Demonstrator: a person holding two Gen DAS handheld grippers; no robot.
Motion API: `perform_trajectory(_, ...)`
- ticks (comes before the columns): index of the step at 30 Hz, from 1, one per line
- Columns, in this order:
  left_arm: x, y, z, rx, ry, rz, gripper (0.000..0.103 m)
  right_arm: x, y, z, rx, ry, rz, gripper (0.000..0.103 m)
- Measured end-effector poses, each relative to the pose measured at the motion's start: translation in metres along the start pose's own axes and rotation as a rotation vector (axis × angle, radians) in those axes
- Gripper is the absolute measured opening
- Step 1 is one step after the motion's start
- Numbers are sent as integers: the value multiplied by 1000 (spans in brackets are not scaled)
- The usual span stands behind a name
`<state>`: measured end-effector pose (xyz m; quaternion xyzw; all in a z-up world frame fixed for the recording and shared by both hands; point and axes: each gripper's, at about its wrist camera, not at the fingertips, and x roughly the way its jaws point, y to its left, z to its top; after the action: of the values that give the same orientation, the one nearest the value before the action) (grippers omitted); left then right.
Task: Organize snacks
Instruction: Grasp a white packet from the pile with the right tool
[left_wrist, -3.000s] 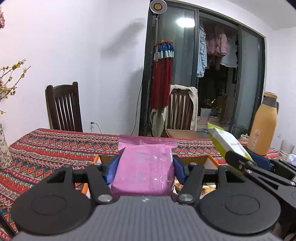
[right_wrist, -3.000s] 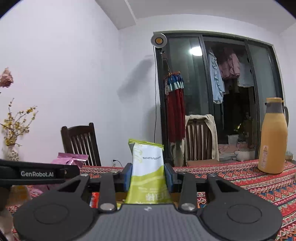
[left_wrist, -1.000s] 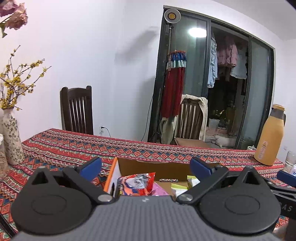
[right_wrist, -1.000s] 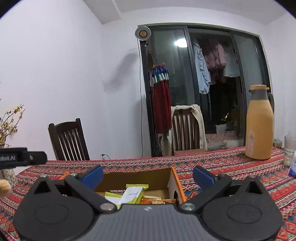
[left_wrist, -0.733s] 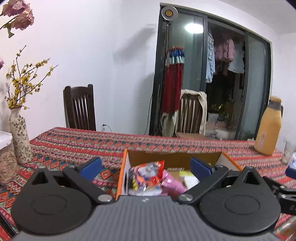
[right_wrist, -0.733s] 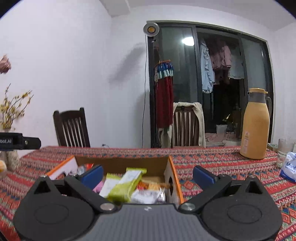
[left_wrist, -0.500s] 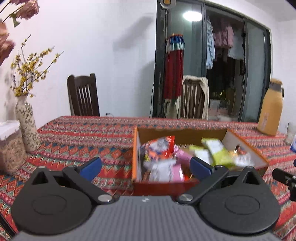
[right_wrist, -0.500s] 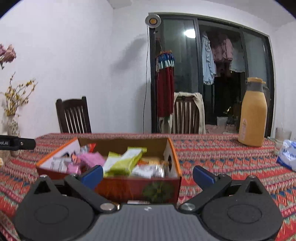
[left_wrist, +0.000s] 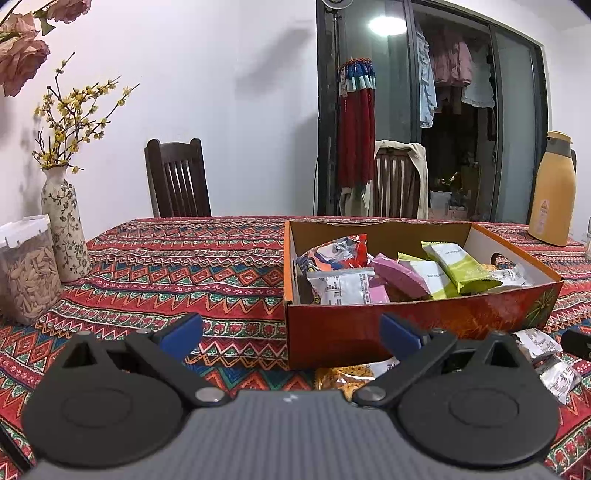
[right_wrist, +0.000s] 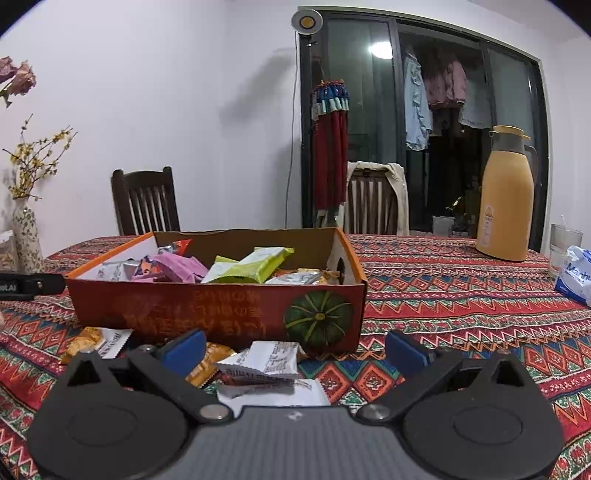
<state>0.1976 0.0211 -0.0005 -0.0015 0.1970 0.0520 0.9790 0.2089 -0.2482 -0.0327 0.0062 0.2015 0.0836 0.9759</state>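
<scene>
An orange cardboard box (left_wrist: 413, 317) stands on the patterned tablecloth and holds several snack packets, among them a pink packet (left_wrist: 397, 277) and a green packet (left_wrist: 460, 267). The box also shows in the right wrist view (right_wrist: 221, 306). My left gripper (left_wrist: 291, 332) is open and empty, in front of the box's left corner. My right gripper (right_wrist: 295, 349) is open and empty, low over loose packets before the box: a white packet (right_wrist: 266, 360) and an orange packet (right_wrist: 207, 363). More loose packets (left_wrist: 543, 354) lie at the box's right in the left wrist view.
A flowered vase (left_wrist: 64, 229) and a clear jar of seeds (left_wrist: 26, 269) stand at the table's left. An orange thermos (right_wrist: 506, 199), a glass (right_wrist: 563, 240) and a tissue pack (right_wrist: 576, 275) stand at the right. Two chairs (left_wrist: 177, 177) sit behind the table.
Both grippers released their pink and green packets into the box, opened, and pulled back and down toward the table's near side. The box now lies farther ahead.
</scene>
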Motion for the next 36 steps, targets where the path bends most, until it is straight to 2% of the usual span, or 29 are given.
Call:
perform_trajectory(11, 0, 3, -1, -17, -2, -2, 103, 1, 2, 1, -11, 2, 9, 103)
perform_trajectory(16, 1, 8, 0, -40, 3, -6, 103, 6, 3, 2, -13, 32, 18, 103)
perform_trajectory(21, 3, 13, 0, -66, 15, -13, 103, 17, 3, 1, -12, 102, 30, 103)
perform_trajectory(27, 2, 18, 0, -87, 18, -21, 103, 39, 10, -2, -49, 249, 40, 103)
perform_trajectory(30, 1, 19, 0, -92, 15, -23, 103, 54, 4, -4, -9, 346, 38, 103)
perform_trajectory(36, -1, 21, 0, -98, 6, -26, 103, 56, 6, -6, -24, 365, 17, 103)
